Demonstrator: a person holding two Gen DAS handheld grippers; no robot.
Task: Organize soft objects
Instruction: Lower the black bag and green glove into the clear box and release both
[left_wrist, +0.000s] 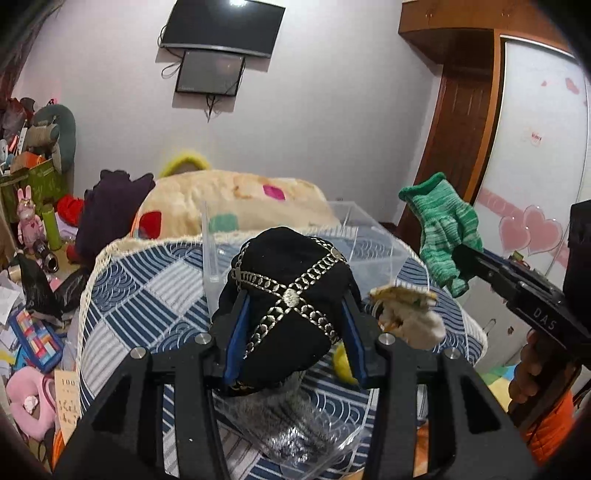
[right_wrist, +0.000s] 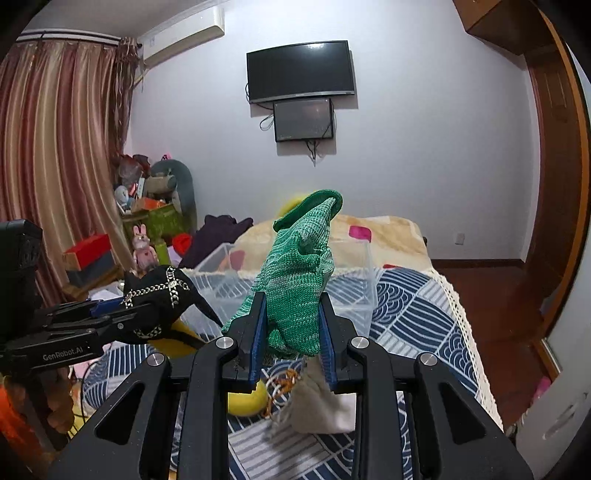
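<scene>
Now the left hand-held gripper (left_wrist: 295, 314) clamps a black cap (left_wrist: 291, 295) at centre frame; the right hand-held gripper (right_wrist: 291, 332) pinches a green glove (right_wrist: 295, 280) near its fingers, above the clear bin (right_wrist: 354, 295). Gripped so near its end, the limp glove could slip free and miss the bin.

"DAS" on right gripper (left_wrist: 466, 266), "GenRobot.AI" on left gripper (right_wrist: 140, 314)

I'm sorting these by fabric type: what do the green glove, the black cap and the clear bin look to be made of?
Green glove: knitted yarn, matte, with visible rib stitches and mottled green tones. Black cap: soft dark cloth, probably velvet or felt, with metallic-looking gold braid crossing it. Clear bin: transparent rigid plastic, glossy, since the bedspread shows through its walls.
</scene>
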